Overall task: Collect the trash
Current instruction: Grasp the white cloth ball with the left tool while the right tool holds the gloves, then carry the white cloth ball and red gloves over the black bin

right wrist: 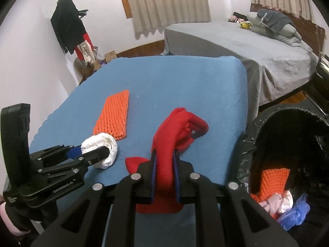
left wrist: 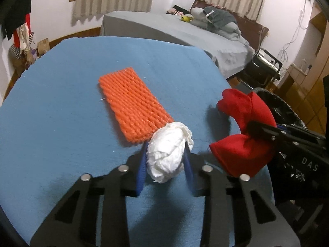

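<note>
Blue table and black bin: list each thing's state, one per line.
Left gripper: shut on the white crumpled paper wad.
Right gripper: shut on the red cloth.
Orange foam net: flat on the table, ungripped.
Black-lined trash bin: open, partly filled.

Foam net [left wrist: 132, 105] left of cloth [left wrist: 244, 131]

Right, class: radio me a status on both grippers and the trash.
Left gripper shut on white paper wad. Right gripper shut on red cloth. Orange foam net loose on table. Bin open at right, path unobstructed.
</note>
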`<control>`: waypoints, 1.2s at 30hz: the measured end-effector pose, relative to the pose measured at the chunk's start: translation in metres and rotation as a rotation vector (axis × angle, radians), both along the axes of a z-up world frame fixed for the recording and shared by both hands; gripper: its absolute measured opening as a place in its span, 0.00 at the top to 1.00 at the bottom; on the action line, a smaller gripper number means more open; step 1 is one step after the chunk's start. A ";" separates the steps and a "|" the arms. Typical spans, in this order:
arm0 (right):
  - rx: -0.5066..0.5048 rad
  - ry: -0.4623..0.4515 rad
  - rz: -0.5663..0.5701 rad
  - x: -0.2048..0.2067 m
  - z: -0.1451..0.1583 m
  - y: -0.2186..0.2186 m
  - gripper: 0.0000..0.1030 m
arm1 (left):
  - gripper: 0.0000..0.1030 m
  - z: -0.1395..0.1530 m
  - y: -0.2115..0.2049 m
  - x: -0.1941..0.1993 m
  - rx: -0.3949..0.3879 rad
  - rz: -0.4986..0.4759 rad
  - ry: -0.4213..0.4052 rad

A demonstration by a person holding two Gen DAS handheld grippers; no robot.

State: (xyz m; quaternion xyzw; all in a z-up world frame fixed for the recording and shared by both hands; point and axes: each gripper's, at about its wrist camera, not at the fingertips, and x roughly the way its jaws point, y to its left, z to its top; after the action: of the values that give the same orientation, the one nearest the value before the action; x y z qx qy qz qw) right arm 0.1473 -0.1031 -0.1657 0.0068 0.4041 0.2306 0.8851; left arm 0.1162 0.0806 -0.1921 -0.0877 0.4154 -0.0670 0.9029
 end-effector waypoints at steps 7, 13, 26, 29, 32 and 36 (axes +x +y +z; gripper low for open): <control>0.023 -0.028 -0.002 -0.003 0.014 -0.004 0.86 | 0.76 0.025 0.004 -0.009 0.013 0.027 -0.067; 0.057 -0.073 -0.003 -0.006 0.036 -0.012 0.86 | 0.76 0.058 -0.004 -0.012 0.047 0.037 -0.129; 0.098 -0.121 -0.021 -0.014 0.060 -0.035 0.86 | 0.76 0.087 -0.036 -0.008 0.074 -0.010 -0.183; 0.089 -0.076 -0.010 -0.013 0.042 -0.030 0.84 | 0.76 0.071 -0.030 -0.010 0.094 -0.012 -0.155; 0.062 -0.021 0.010 -0.012 0.020 -0.023 0.82 | 0.76 0.052 -0.022 -0.012 0.098 0.003 -0.108; 0.062 0.058 0.026 -0.013 -0.007 -0.017 0.62 | 0.76 0.036 -0.010 -0.017 0.100 0.019 -0.071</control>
State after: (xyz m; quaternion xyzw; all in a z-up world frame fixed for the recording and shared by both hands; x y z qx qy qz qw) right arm 0.1345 -0.1197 -0.1725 0.0357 0.4225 0.2543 0.8692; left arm 0.0995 0.0704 -0.1560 -0.0439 0.3852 -0.0405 0.9209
